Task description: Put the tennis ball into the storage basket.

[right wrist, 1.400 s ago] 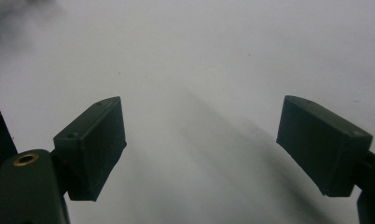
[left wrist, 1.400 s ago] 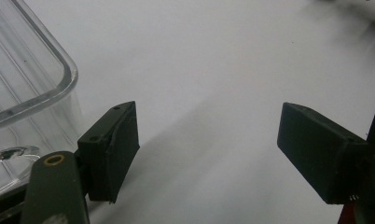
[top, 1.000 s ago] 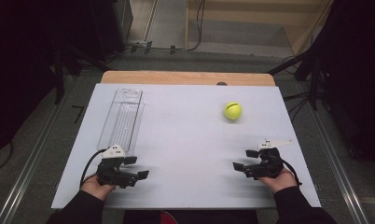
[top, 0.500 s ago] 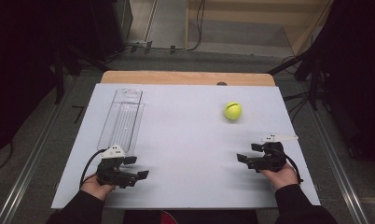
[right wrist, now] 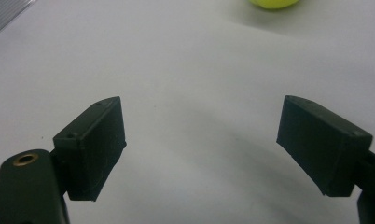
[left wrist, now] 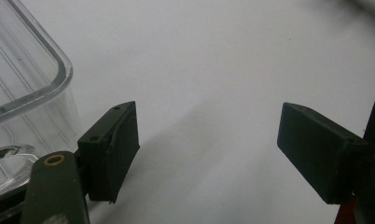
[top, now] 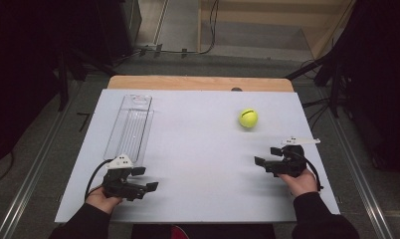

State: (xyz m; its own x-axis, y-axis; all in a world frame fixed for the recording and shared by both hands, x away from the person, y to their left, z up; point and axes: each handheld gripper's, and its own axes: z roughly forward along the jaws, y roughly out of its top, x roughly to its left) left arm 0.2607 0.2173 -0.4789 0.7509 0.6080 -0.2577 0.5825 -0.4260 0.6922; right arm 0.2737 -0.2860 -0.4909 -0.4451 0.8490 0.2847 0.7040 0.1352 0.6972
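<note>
Compared with a second ago, the right gripper (top: 265, 156) has shifted slightly up the table toward the tennis ball (top: 248, 118), which lies unmoved on the white tabletop (top: 198, 149), right of centre and well apart from both grippers. The right gripper's jaws stand apart with nothing between them, and the ball's lower edge (right wrist: 273, 3) appears at the top of the right gripper view. The left gripper (top: 143, 179) has kept its place at the near left, jaws likewise apart and empty, just beside the near end of the clear plastic container (top: 130, 127). The shift suggests an approach to the ball has begun; no grasp has been made yet.
</note>
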